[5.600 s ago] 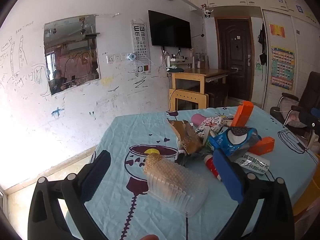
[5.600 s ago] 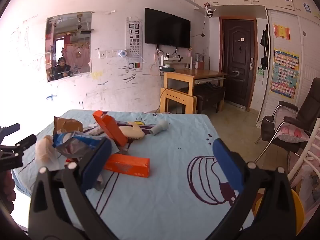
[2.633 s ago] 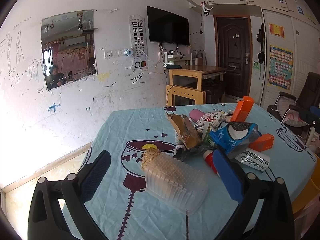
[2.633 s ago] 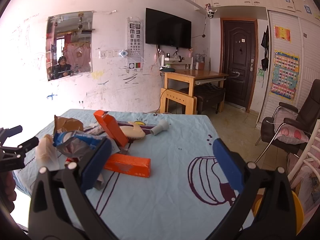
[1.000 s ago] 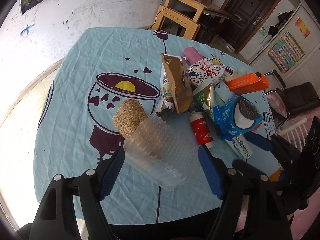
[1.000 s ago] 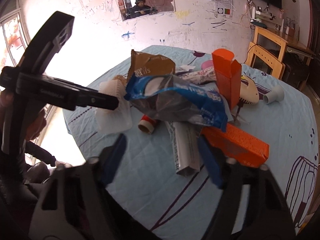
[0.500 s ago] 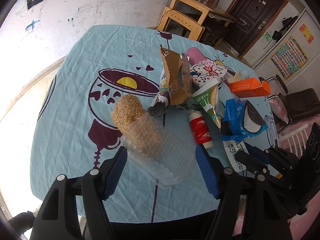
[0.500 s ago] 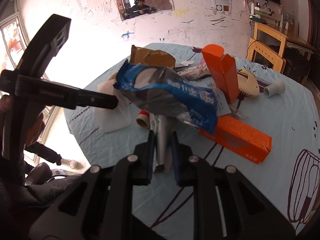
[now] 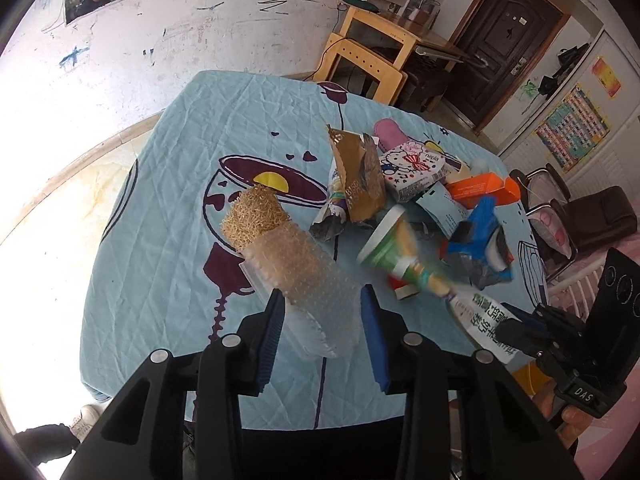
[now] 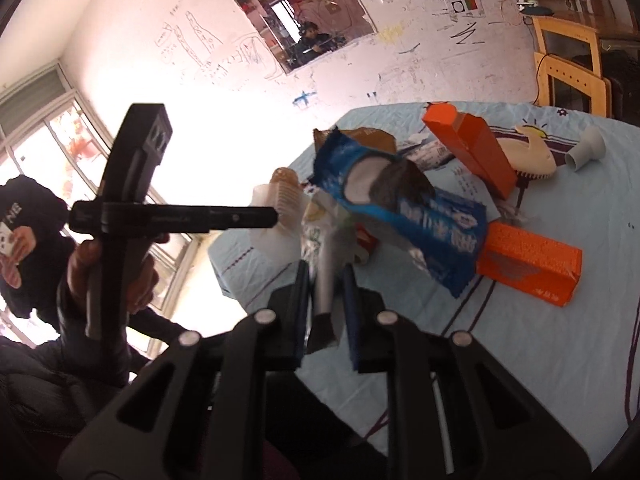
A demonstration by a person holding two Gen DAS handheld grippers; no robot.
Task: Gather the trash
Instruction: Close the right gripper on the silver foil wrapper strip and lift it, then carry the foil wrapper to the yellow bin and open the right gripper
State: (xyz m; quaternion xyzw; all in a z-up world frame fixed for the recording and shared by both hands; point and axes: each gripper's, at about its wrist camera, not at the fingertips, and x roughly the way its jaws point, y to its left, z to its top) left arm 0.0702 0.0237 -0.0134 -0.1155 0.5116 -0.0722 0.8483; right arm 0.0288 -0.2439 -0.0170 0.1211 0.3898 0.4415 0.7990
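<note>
A clear plastic tray with a block of dry noodles at its far end lies on the blue tablecloth. My left gripper is closing, and its blue pads press on the tray's two sides. My right gripper is shut on a white packet with green print, lifted a little off the cloth. In the left wrist view that packet runs into the right gripper. A blue cookie wrapper rides on top of the packet.
A blurred green cup tips beside the pile. Also there: a brown bag, a cartoon-cat pack, two orange boxes and a cream brush. A person in dark clothes is at the table's near edge.
Both grippers tilted down onto the pile. The left jaws narrowed onto the clear tray. The right jaws shut on the white packet and raised it, lifting the blue wrapper and tipping the green cup.
</note>
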